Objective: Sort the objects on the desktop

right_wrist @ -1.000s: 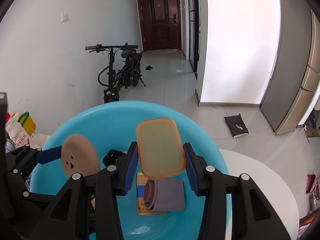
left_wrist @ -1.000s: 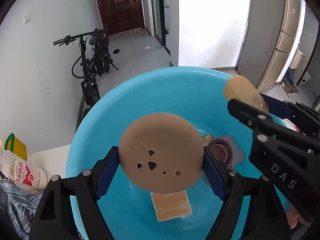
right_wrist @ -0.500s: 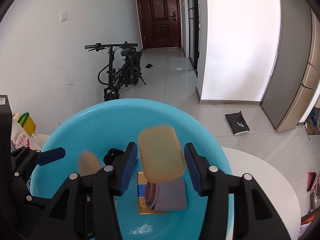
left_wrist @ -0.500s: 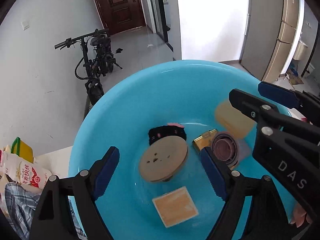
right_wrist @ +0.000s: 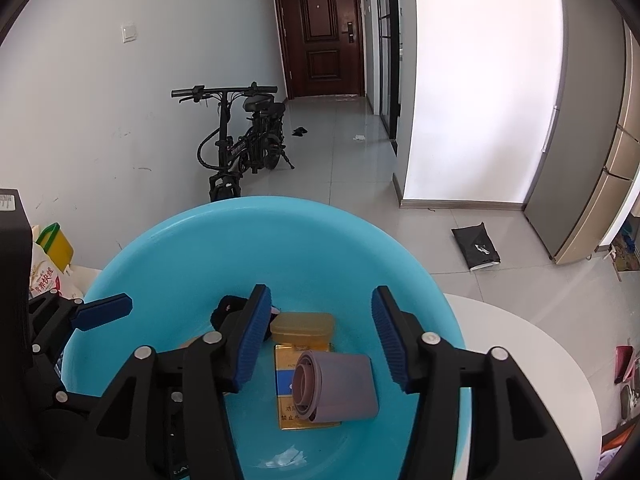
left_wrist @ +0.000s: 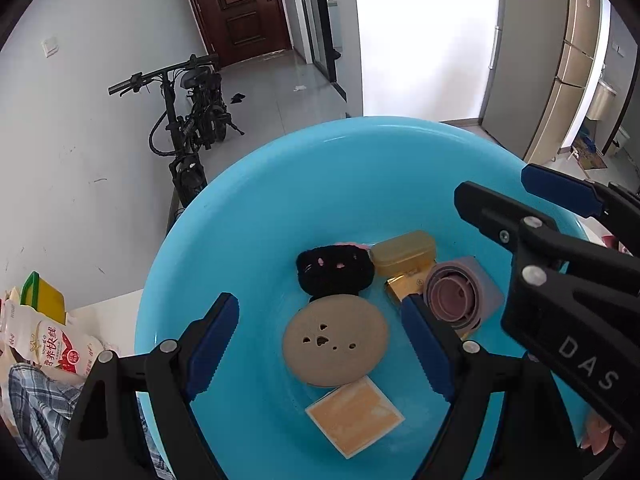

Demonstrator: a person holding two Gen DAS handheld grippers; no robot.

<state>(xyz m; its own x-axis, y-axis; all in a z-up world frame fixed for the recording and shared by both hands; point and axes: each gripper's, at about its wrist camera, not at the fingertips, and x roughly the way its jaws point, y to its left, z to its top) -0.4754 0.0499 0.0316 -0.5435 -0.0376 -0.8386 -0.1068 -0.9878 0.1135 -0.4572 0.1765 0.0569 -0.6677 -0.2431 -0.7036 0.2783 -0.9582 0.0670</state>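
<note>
Blue basin [left_wrist: 248,240] filled the lower half of both wrist views, standing on a white table [right_wrist: 520,344]. Bicycle [right_wrist: 240,140] against the wall in the upper left of the frame, well apart.

Left gripper [left_wrist: 320,344] hung above the basin, jaws spread wide, nothing between them. Right gripper [right_wrist: 320,336] likewise wide open and empty, over the basin's middle.

Contents, large to small in the left view:
- round tan disc [left_wrist: 335,340], flat, centre frame, directly below the left gripper's gap;
- black knitted piece [left_wrist: 334,274] just above the disc;
- grey-pink collapsed cup [left_wrist: 460,294] on its side, on a gold box [right_wrist: 298,412];
- amber oblong case [left_wrist: 404,257], long axis left to right, touching the gold box;
- orange square packet [left_wrist: 354,414], bottom centre.

Judgement: everything seen lay in the basin. The case lay straight ahead between the right gripper's fingers, so the right hand was nearer it.
</note>
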